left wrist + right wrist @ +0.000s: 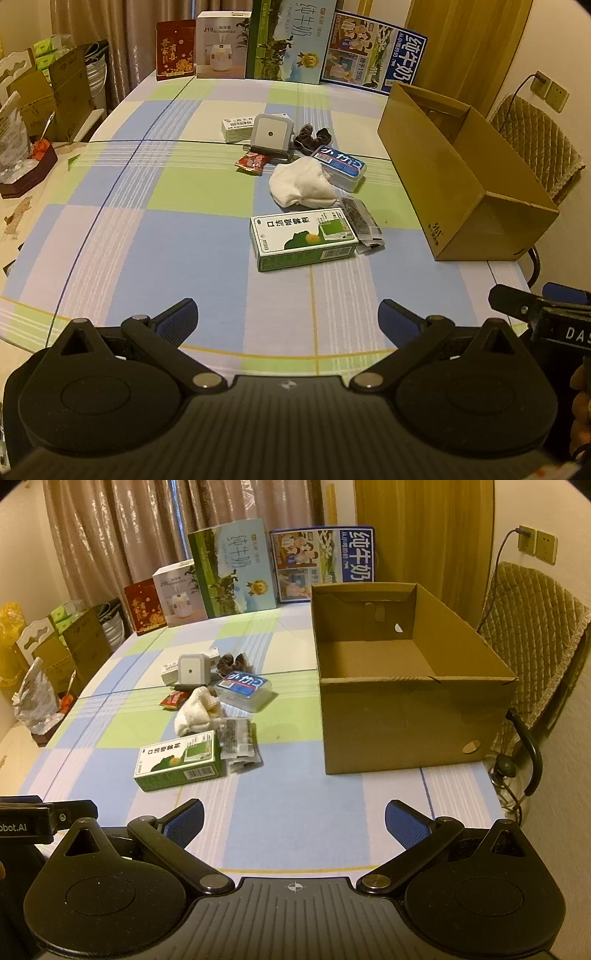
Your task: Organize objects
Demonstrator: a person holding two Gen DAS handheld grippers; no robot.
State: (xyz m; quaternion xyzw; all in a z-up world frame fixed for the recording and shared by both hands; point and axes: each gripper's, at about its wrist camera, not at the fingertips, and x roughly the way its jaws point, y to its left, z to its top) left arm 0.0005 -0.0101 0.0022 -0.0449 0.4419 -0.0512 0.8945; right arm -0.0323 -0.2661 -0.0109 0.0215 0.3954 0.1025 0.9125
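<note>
"J10" on white humidifier box [221, 44], "纯牛奶" on blue carton [322, 563], possibly "bot.AI" on left gripper [22, 825]

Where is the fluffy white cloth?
In both views the crumpled white cloth lies mid-table, between the green medicine box and blue-labelled clear plastic case, left of the open cardboard box.

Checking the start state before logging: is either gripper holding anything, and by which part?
Nothing is held. The left gripper and right gripper are both open and empty above the table.

Left gripper [288, 319], right gripper [294, 821]: agape, empty.
</note>
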